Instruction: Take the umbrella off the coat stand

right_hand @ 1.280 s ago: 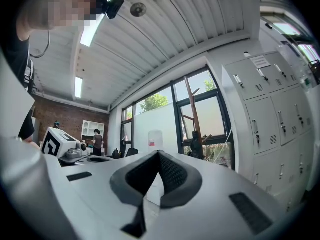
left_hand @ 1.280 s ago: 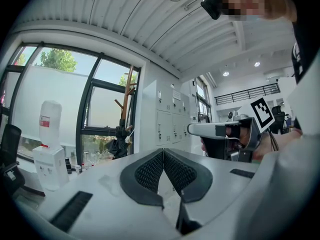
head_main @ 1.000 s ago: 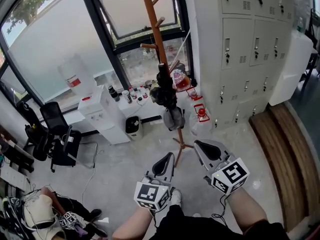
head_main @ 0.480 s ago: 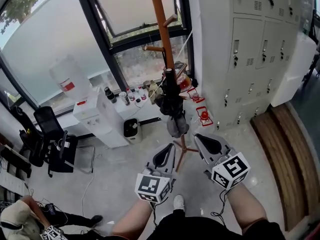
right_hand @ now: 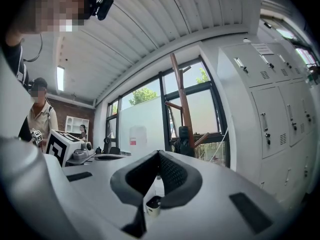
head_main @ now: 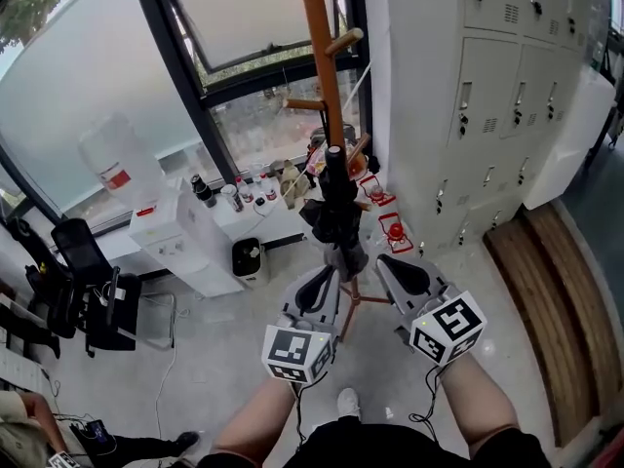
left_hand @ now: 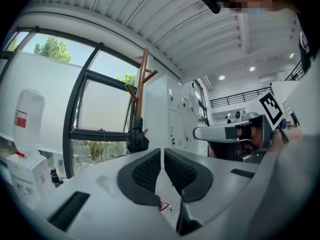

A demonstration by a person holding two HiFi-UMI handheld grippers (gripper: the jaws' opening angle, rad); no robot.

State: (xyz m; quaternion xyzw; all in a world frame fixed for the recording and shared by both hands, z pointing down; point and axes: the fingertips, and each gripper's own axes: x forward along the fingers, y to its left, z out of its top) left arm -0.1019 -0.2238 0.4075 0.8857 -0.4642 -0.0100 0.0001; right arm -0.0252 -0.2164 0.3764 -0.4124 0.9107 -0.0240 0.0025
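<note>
- While the black folded umbrella (head_main: 336, 208) hangs on the wooden coat stand (head_main: 322, 57), the 2 grippers hover near it, not touching.
- Empty, the left gripper (head_main: 325, 286) has its jaws closed together.
- Likewise the right gripper (head_main: 392, 271): closed, empty.

Pale grey floor (head_main: 234, 359), with a brown coat stand (head_main: 323, 57) on spread feet at the far centre, a black umbrella (head_main: 336, 213) hung against its pole. To its left a white water dispenser (head_main: 185, 242), a small bin (head_main: 248, 258) just beside it, and a black chair (head_main: 93, 291) further left. On the right grey lockers (head_main: 468, 115) and a wooden strip (head_main: 546, 300).
</note>
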